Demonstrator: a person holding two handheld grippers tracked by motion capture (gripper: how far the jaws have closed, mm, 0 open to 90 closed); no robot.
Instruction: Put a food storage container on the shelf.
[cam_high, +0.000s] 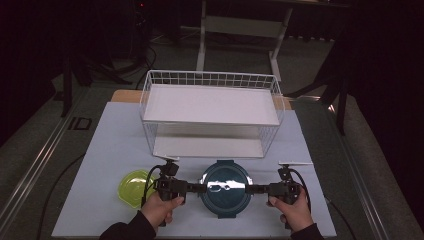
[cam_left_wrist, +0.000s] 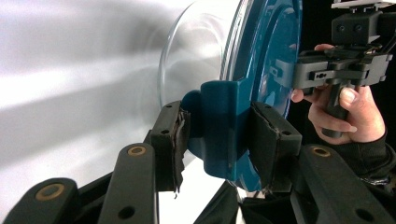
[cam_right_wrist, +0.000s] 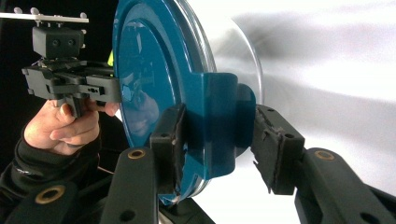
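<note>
Both hand-held grippers (cam_high: 196, 187) (cam_high: 256, 189) on teal lid (cam_high: 225, 186)

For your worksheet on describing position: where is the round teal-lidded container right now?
In the high view, the teal-lidded container sits near the table's front edge, between the left tongs and right tongs, right of the yellow-green bowl, before the wire rack.

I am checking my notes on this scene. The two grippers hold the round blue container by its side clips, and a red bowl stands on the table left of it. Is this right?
Not quite: the bowl is yellow-green, not red, as the high view shows. The rest holds: the left gripper and the right gripper hold the round blue container by its side clips.
</note>
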